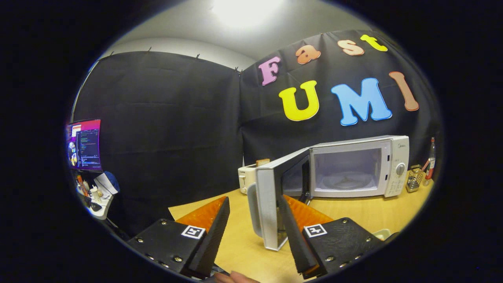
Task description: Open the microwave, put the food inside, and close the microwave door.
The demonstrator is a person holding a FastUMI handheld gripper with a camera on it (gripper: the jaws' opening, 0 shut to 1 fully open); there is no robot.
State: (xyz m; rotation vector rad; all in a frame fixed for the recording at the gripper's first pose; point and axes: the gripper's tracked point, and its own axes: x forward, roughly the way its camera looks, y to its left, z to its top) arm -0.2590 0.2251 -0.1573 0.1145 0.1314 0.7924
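A white microwave (395,165) stands on the wooden table (353,214) against the booth wall. Its door (271,204) is swung wide open toward me, edge on. The cavity is lit and holds only the glass turntable (346,182). My gripper (253,199) is open. The door's grey handle (253,208) sits in the gap between my fingers, nearer the right one. My right fingertip (285,208) lies right beside the door's outer edge; I cannot tell if it touches. Nothing is pressed between the fingers.
A white toaster (246,177) with a slice of toast stands left of the microwave, behind the door. A metal grater (414,179) and a bottle (431,157) stand to its right. A pale rim (383,234) shows by my right finger. A monitor (84,145) glows far left.
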